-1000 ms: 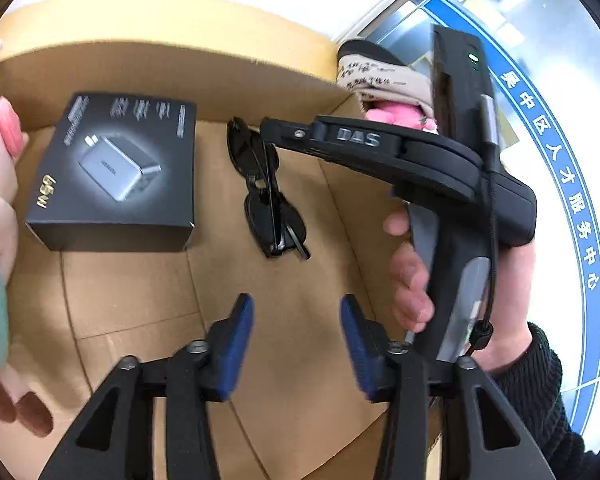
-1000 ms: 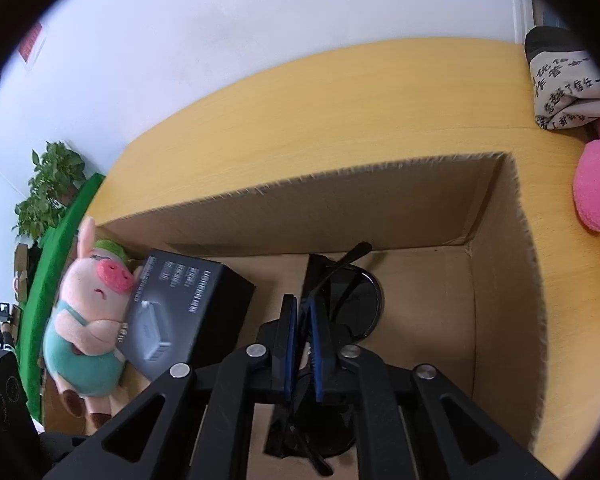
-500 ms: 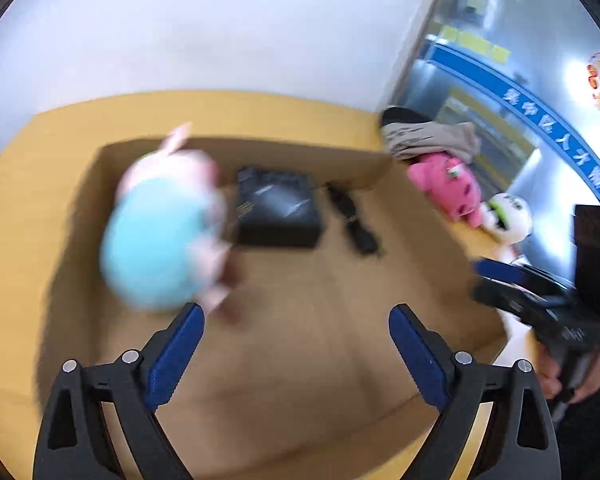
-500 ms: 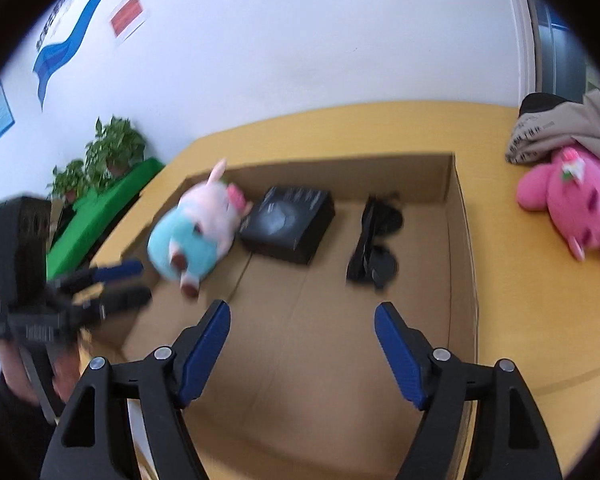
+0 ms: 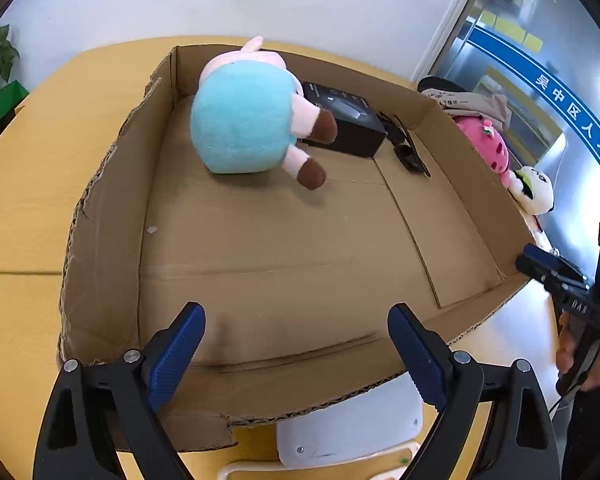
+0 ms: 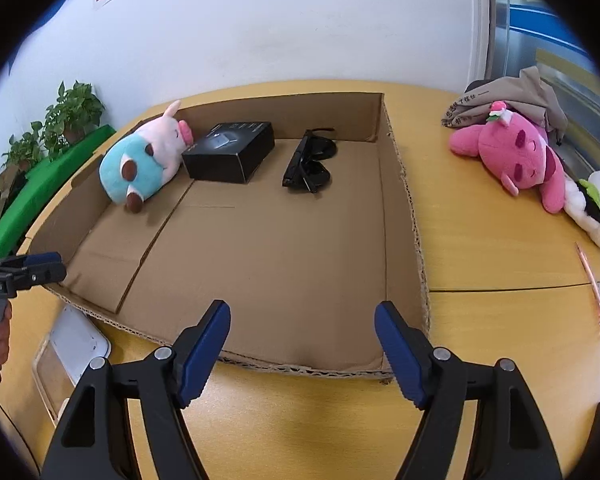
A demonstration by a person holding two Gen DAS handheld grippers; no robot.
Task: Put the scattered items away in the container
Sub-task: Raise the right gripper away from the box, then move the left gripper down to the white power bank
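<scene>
A shallow cardboard box (image 5: 100, 248) (image 6: 404, 184) lies on the yellow table. Inside it at the far end are a pig plush in teal (image 5: 244, 120) (image 6: 140, 160), a black product box (image 5: 348, 124) (image 6: 230, 150) and black sunglasses (image 5: 406, 148) (image 6: 310, 162). My left gripper (image 5: 296, 356) is open and empty above the box's near edge. My right gripper (image 6: 302, 354) is open and empty above the near right corner. Outside the box, on the table, lie a pink plush (image 6: 512, 152) (image 5: 488, 140), a white plush (image 6: 598, 204) (image 5: 534, 194) and a pink pen (image 6: 594, 292).
A beige cloth bag (image 6: 512, 100) lies behind the pink plush. A white device (image 5: 348, 428) (image 6: 80, 344) sits on the table by the box's near edge. Green plants (image 6: 60, 120) stand at the far left. The right gripper shows at the left wrist view's right edge (image 5: 560, 276).
Both grippers have pulled back out of the box and opened wide. The right gripper let go of the sunglasses, which now lie in the box. The pig plush now lies free by the black box.
</scene>
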